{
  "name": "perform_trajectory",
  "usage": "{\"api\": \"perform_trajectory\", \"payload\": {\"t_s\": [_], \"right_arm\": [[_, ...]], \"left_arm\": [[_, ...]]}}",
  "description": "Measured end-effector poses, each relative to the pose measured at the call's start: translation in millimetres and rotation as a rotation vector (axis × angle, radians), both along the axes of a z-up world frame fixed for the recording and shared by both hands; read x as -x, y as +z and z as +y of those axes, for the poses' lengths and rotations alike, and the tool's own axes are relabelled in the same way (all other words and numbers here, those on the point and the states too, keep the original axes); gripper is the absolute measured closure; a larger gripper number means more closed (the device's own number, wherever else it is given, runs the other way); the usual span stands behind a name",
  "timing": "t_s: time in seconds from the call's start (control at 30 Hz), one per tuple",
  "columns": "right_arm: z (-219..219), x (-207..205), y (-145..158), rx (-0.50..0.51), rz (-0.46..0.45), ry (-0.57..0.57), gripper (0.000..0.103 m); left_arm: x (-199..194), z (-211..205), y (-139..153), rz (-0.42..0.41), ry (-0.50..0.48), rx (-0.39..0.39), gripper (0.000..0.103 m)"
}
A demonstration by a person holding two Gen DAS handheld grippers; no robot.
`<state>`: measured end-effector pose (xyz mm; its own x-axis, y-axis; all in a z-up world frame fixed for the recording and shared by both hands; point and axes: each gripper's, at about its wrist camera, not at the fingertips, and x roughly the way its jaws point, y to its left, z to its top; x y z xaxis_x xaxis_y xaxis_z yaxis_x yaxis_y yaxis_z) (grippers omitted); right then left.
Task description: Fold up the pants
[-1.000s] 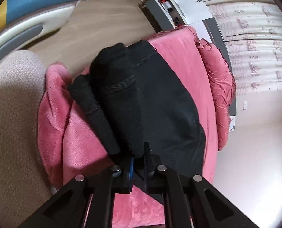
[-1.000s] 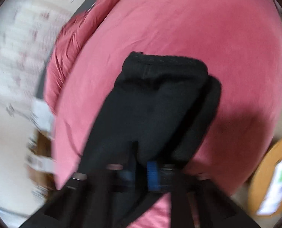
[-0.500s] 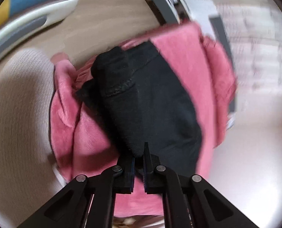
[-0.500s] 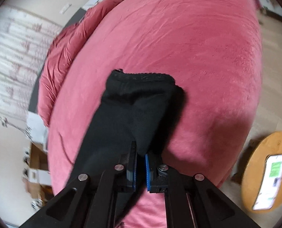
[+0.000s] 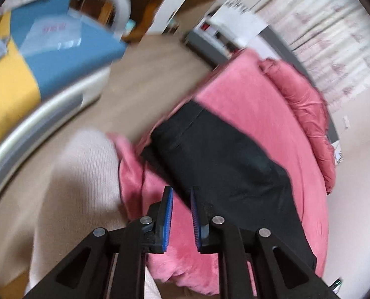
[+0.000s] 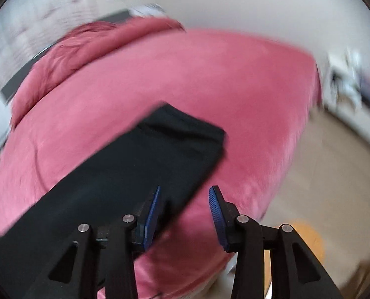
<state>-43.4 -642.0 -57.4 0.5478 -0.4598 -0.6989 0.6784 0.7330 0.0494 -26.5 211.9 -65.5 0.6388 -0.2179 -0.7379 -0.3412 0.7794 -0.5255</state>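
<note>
The black pants [image 5: 224, 164] lie folded flat on the pink blanket [image 5: 249, 99] of the bed. In the right wrist view the same pants [image 6: 140, 164] stretch from the lower left to a squared end near the middle of the pink blanket [image 6: 210, 79]. My left gripper [image 5: 181, 194] hovers above the near edge of the pants, its jaws opening with a narrow gap and nothing between them. My right gripper [image 6: 185, 191] is above the pants' right edge, jaws opening wider, pads off the cloth. Both views are blurred by motion.
A person's cream knitted sleeve [image 5: 85, 179] lies at the left. Beyond the bed are wooden floor [image 5: 147, 69], a blue and yellow mat [image 5: 48, 57] and a curtain [image 5: 334, 37]. A round wooden stool [image 6: 307, 244] stands off the bed's right corner.
Both grippers have let go of the pants and lifted away. The raised fold of black cloth now lies flat on the rest of the pants. Both cameras swung upward.
</note>
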Motion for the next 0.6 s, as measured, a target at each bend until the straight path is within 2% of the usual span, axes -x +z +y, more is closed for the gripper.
{"api": "perform_trajectory", "payload": {"t_s": [0.03, 0.07, 0.13, 0.17, 0.23, 0.27, 0.4, 0.53, 0.6], "right_arm": [[11.4, -6.7, 5.0, 0.007, -0.009, 0.053, 0.061], [33.2, -23.0, 10.7, 0.001, -0.026, 0.158, 0.061], [65.8, -52.6, 14.9, -0.083, -0.051, 0.334, 0.061], [76.9, -62.4, 15.8, -0.116, -0.058, 0.388, 0.061], [121.0, -104.3, 15.3, -0.224, -0.046, 0.583, 0.061], [135.8, -115.0, 13.4, -0.260, -0.041, 0.640, 0.061], [209.9, -186.5, 4.4, -0.435, -0.058, 0.860, 0.059], [271.0, -249.5, -10.8, -0.512, 0.018, 0.998, 0.057], [290.1, -273.5, -24.6, -0.523, 0.083, 1.003, 0.057]], "left_arm": [[-3.6, -6.6, 5.5, -0.023, -0.039, -0.026, 0.089], [-10.7, -16.7, 10.7, -0.036, -0.085, -0.050, 0.089], [-29.5, -46.3, 17.3, -0.092, -0.193, -0.072, 0.089], [-37.6, -58.5, 16.0, -0.100, -0.244, -0.057, 0.089], [-59.7, -92.4, 11.1, -0.112, -0.350, -0.012, 0.088], [-72.7, -114.9, 7.0, -0.112, -0.427, 0.003, 0.088], [-121.9, -182.0, -16.9, -0.105, -0.606, 0.049, 0.088], [-154.4, -212.2, -44.6, -0.066, -0.641, -0.007, 0.088], [-155.3, -211.4, -59.8, -0.016, -0.624, -0.016, 0.088]]}}
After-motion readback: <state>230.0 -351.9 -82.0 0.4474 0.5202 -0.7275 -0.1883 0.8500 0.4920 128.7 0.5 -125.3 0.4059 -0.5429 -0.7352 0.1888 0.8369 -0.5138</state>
